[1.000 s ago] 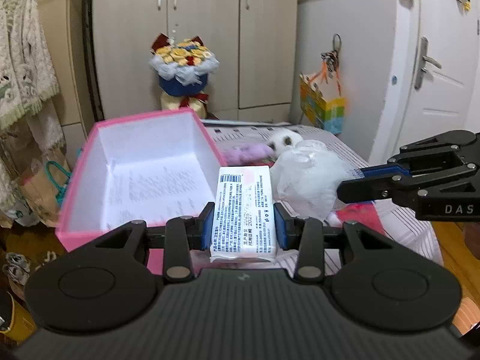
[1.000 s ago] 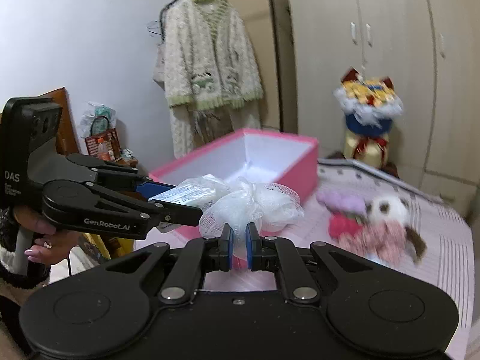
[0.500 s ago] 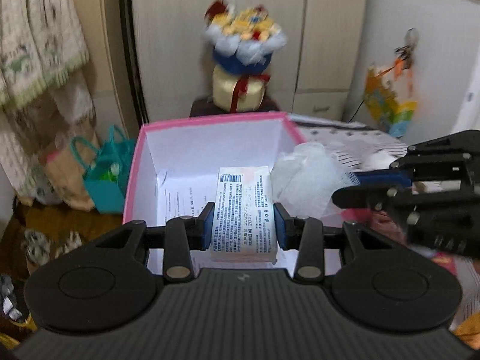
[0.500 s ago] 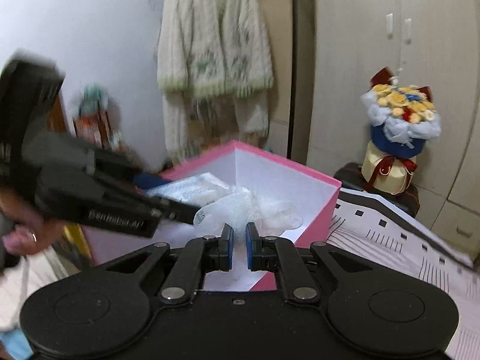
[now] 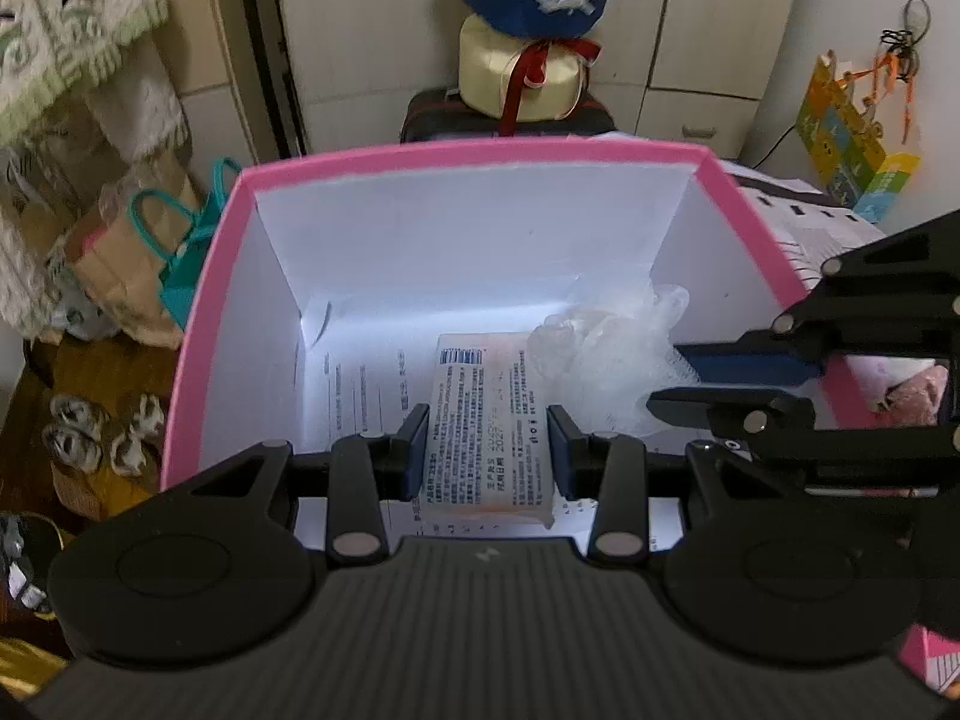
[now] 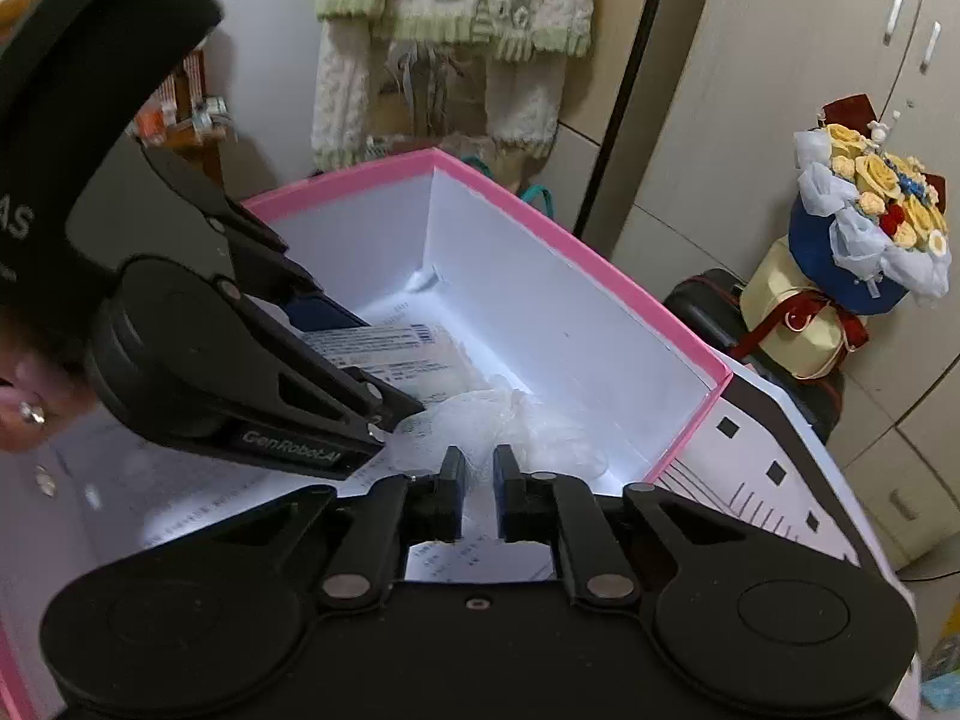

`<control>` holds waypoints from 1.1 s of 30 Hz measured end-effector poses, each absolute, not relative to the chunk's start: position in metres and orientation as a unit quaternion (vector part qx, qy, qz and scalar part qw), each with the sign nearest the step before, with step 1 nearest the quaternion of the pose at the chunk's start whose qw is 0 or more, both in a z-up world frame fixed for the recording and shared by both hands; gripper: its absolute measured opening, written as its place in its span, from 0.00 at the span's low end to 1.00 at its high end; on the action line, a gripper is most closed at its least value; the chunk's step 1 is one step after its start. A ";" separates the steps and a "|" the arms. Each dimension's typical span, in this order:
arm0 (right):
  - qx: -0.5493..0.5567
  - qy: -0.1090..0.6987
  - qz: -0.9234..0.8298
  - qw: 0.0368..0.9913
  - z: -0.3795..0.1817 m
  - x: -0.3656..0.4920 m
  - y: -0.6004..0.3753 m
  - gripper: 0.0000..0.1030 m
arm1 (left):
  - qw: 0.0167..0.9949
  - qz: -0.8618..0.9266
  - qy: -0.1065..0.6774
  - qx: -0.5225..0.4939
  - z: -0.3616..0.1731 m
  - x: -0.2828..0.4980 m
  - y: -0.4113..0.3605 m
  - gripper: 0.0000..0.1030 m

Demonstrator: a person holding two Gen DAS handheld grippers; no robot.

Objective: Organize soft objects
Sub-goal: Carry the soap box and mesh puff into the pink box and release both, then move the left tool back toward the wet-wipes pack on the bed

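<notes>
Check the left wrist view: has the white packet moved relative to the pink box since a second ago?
Yes. The white packet, held in the left tongs, now sits over the pink box floor; earlier it was beside the box's right wall.

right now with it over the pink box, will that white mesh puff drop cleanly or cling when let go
The white mesh puff looks floppy and light, bunched loosely. Its netting sits between the opening fingers of the right hand-held gripper, so it may snag.
</notes>
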State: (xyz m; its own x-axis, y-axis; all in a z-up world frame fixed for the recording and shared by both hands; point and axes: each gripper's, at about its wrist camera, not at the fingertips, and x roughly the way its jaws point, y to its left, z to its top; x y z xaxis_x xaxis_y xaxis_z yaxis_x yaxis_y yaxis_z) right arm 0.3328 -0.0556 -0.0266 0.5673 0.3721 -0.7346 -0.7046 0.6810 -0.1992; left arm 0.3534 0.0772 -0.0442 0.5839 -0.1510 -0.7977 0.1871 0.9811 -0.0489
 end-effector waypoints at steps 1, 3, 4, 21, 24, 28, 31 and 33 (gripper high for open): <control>-0.248 0.338 0.313 0.852 -0.027 0.332 -0.055 0.16 | 0.888 -0.095 0.450 0.018 -0.047 0.355 0.077 0.38; -0.247 0.333 0.312 0.855 -0.027 0.331 -0.054 0.23 | 0.887 -0.099 0.451 0.020 -0.050 0.358 0.076 0.41; -0.242 0.329 0.313 0.857 -0.025 0.329 -0.055 0.28 | 0.889 -0.096 0.448 0.021 -0.049 0.359 0.077 0.43; -0.106 0.318 0.314 0.888 0.037 0.238 -0.132 0.56 | 0.908 -0.177 0.376 0.043 0.046 0.243 0.086 0.68; -0.076 0.326 0.316 0.888 0.045 0.219 -0.152 0.62 | 0.910 -0.203 0.357 0.052 0.064 0.215 0.080 0.71; -0.051 0.334 0.312 0.888 0.051 0.188 -0.177 0.65 | 0.910 -0.234 0.337 0.060 0.080 0.178 0.071 0.74; -0.042 0.336 0.307 0.890 0.052 0.166 -0.193 0.66 | 0.906 -0.260 0.326 0.074 0.087 0.152 0.059 0.77; -0.042 0.333 0.302 0.892 0.053 0.150 -0.203 0.67 | 0.902 -0.272 0.322 0.086 0.088 0.137 0.050 0.77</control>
